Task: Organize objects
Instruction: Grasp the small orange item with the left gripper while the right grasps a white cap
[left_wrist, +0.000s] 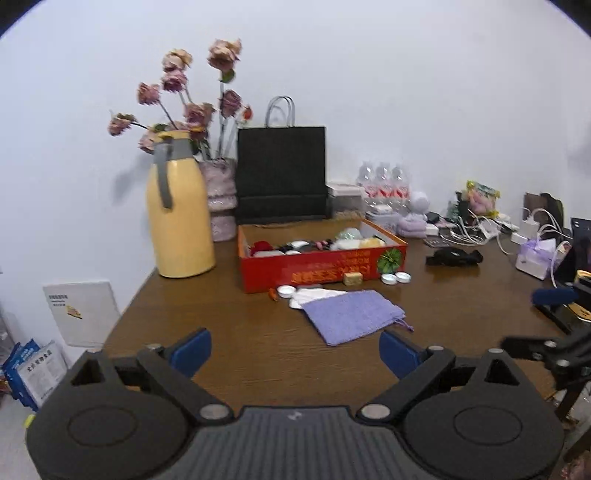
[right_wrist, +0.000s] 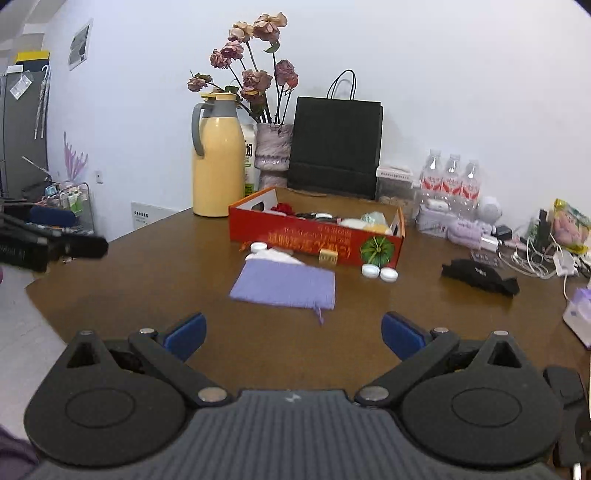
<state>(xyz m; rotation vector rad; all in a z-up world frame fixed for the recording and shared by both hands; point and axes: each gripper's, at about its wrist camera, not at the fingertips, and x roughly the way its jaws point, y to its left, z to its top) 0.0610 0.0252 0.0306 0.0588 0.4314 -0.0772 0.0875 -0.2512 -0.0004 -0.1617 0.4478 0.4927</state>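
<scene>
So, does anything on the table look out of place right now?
Yes. Several small things lie loose in front of the red box rather than in it: the purple pouch, white caps, a small tan cube. Nothing looks spilled or broken.

The left gripper (left_wrist: 295, 350) fills the bottom of its own wrist view, blue-padded fingers (left_wrist: 192, 350) spread wide with nothing between them. The right gripper (right_wrist: 293, 334) sits likewise at the bottom of its view, jaws wide and empty, blue pads (right_wrist: 400, 334) angled outward.
</scene>
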